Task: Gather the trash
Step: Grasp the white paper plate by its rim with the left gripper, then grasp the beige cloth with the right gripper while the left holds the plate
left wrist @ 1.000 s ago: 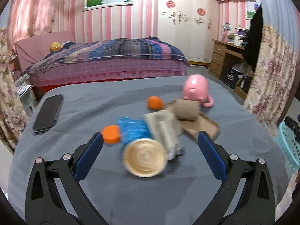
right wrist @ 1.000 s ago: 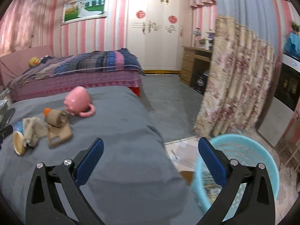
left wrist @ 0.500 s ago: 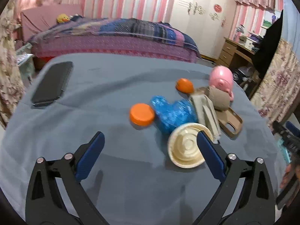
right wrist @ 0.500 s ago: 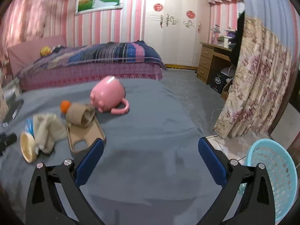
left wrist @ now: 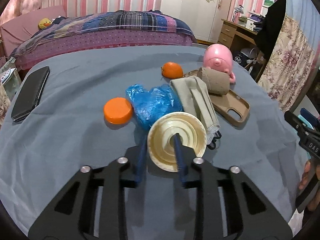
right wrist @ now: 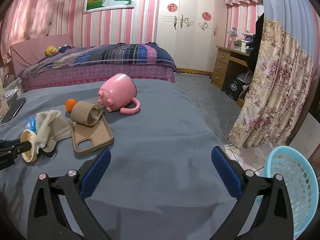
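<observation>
Closing my left gripper [left wrist: 160, 150] jaws on the paper cup's [left wrist: 177, 138] rim, right gripper [right wrist: 160, 170] open; next I lift toward the blue basket [right wrist: 292, 182].

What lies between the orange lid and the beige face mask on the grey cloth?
The crumpled blue plastic bag lies between the orange lid and the face mask, touching the mask's edge. The left wrist view shows it best.
</observation>
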{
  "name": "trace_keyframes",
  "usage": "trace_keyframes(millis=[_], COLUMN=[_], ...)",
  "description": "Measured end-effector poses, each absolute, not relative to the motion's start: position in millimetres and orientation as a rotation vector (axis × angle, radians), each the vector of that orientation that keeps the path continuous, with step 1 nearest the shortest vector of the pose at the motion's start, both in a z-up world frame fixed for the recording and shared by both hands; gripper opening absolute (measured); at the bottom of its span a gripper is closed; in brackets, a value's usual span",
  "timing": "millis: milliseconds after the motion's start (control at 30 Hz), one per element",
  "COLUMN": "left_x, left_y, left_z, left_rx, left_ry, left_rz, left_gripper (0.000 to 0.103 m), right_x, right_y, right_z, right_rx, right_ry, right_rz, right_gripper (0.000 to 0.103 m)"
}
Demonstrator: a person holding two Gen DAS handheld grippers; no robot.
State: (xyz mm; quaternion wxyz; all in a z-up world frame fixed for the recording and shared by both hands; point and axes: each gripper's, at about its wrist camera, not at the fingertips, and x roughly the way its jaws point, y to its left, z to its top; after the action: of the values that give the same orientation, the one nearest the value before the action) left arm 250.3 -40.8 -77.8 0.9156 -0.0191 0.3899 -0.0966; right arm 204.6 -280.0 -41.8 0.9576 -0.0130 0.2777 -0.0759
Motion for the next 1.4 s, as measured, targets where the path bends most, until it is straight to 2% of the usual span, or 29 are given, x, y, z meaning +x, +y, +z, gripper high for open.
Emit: trace_keyframes(millis=[100,167,267,633,967,1000,1033,1100,1233,1400], left_x=[246.3,242.9,239.2,224.4,228.0,228.5,228.0,227.8,229.0,229.8], left_y=[-38.6,-35.9,-30.2,4.2,41.4,43.0,44.3,43.8,48.0,49.7], left_z=[-74.8,-71.5,-66.6,-51.1,-55.4,-55.3,-55.4,-55.9,-58.8,-59.5], left_rx=[-0.041,-0.037,-0.037,-0.03,-0.05,-0.062,-0.069,-0.058,-0.075,-0.103], left_ry=[0.79,0.78,0.765,0.7,0.665,0.662,0.66,0.654,0.66,0.657], left_rz=[-0.198,-0.194,-0.19,-0.093,0.093,0.097,0.095,0.098,0.1,0.109], left_gripper=[0.02,0.012,0.007,0.006,0.006,0.006,0.006,0.006,0.006,0.006], right_x=[204.1,204.1,204.9,216.0,232.4,234.6,235.6,239.6,246.3,248.0], right_y=[-272.4,-267.1,-257.6,-205.0,-152.1,-148.4,-146.0,-143.5,-142.5,-143.8], right_z=[-42.1,-42.4,-43.2,-35.5,-44.2,-46.5,-47.7,-49.4,-53.0,-51.8], right_rx=[-0.052,-0.06,-0.063,-0.027,-0.121,-0.123,-0.125,-0.115,-0.067,-0.011], right_ry=[0.56,0.559,0.561,0.534,0.551,0.564,0.573,0.597,0.624,0.627], right_rz=[-0.143,-0.134,-0.116,-0.005,0.093,0.1,0.106,0.133,0.181,0.205], right_gripper=[0.098,0.098,0.098,0.098,0.097,0.094,0.085,0.074,0.06,0.06])
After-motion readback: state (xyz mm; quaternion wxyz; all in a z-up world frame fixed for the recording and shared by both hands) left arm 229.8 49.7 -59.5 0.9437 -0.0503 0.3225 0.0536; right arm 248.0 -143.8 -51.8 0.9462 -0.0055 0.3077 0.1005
